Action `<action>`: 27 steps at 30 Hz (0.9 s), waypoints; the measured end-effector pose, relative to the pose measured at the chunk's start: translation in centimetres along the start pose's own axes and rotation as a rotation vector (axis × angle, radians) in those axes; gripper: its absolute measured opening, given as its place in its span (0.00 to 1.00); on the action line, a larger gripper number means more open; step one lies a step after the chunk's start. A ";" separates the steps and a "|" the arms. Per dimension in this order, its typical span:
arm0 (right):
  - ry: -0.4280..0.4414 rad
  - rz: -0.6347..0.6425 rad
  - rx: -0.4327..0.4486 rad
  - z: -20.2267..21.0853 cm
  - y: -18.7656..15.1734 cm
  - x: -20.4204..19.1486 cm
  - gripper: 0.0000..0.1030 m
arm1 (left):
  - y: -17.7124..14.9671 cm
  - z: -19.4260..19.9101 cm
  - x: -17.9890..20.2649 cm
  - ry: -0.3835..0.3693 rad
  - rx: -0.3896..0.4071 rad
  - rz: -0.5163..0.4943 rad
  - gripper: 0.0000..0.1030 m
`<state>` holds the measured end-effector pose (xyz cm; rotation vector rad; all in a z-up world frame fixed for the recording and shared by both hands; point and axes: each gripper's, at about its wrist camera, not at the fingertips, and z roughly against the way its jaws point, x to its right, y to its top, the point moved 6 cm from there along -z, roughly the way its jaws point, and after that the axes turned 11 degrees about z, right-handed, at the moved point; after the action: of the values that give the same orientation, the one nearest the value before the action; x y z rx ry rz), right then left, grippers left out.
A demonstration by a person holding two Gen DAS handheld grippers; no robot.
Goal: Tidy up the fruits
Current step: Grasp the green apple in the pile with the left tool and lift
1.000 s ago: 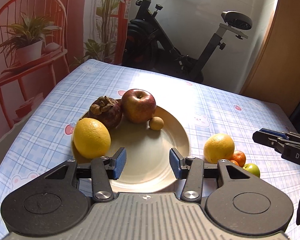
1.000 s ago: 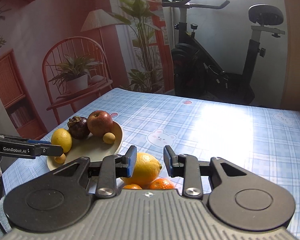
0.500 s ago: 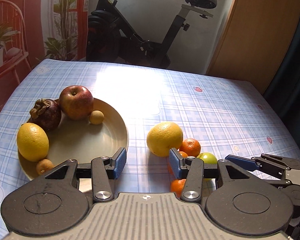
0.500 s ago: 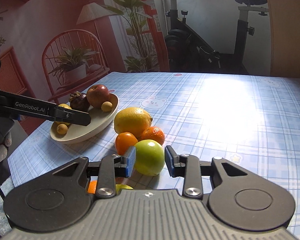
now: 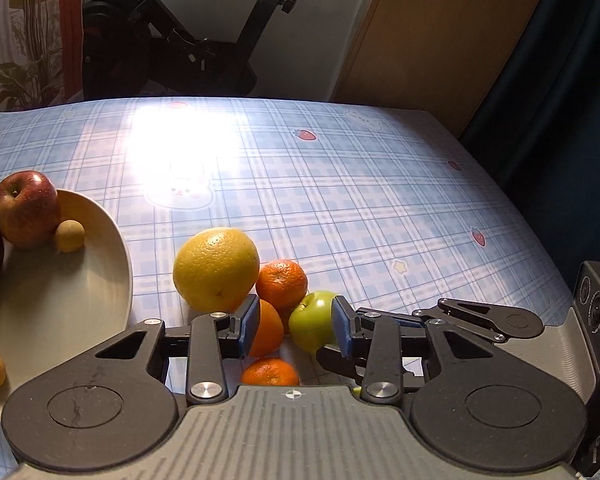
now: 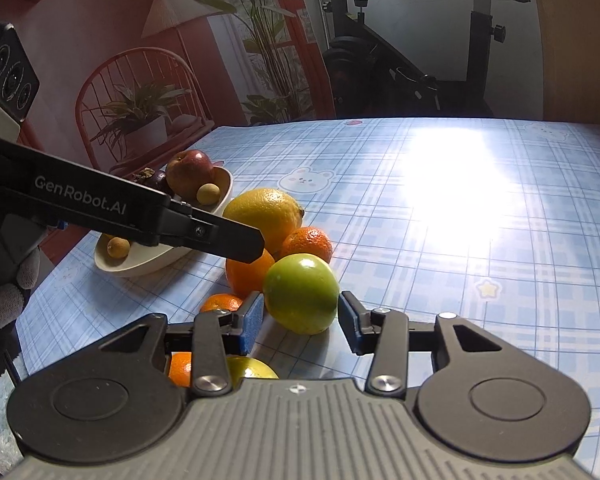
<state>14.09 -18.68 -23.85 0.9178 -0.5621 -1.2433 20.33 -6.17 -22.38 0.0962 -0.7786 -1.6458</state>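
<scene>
Right wrist view: table [image 6: 440,216] covered in a blue plaid cloth printed with bears, stars and strawberries; strong sun glare at upper right of the cloth. Behind it, an exercise bike [image 6: 412,60] at top centre, a red wire chair [image 6: 140,92] holding a potted plant at upper left, red wall.

Legible text: "GenRobot.AI" on the left gripper [image 6: 256,246], which crosses the frame from the left edge.

Loose fruit cluster at frame centre: large lemon [image 6: 266,216], mandarins [image 6: 308,242], green apple [image 6: 302,292]. Cream plate [image 6: 140,266] at centre left carries a red apple [image 6: 190,168], a mangosteen and small tan fruits.

Right gripper [image 6: 300,326]: jaws opening, green apple between the pads, gaps visible on both sides, not clamped.

Left wrist view: left gripper [image 5: 296,326] at lower centre, jaws closing, an orange [image 5: 266,330] and the green apple [image 5: 312,320] between the pads; nothing gripped.
</scene>
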 end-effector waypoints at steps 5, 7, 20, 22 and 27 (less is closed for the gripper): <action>0.028 -0.025 0.001 -0.2 -0.4 0.0 0.44 | 0.2 -1.4 0.0 -0.026 -0.052 0.014 0.29; 0.032 -0.028 -0.010 -0.4 -0.6 -0.1 0.44 | 0.5 -1.9 0.0 -0.037 -0.076 0.025 0.28; 0.026 -0.019 0.046 -0.1 -1.0 0.4 0.44 | 0.9 -3.1 0.4 -0.092 -0.121 0.069 0.28; 0.027 -0.002 0.054 -0.1 -0.9 0.5 0.44 | 1.0 -3.2 0.4 -0.091 -0.120 0.068 0.28; 0.044 -0.017 0.071 -0.2 -0.9 0.9 0.44 | 1.2 -3.6 0.5 -0.087 -0.113 0.068 0.28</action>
<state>13.93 -19.50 -24.78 1.0093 -0.5679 -1.2216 22.88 -8.13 -24.33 -0.0815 -0.7448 -1.6347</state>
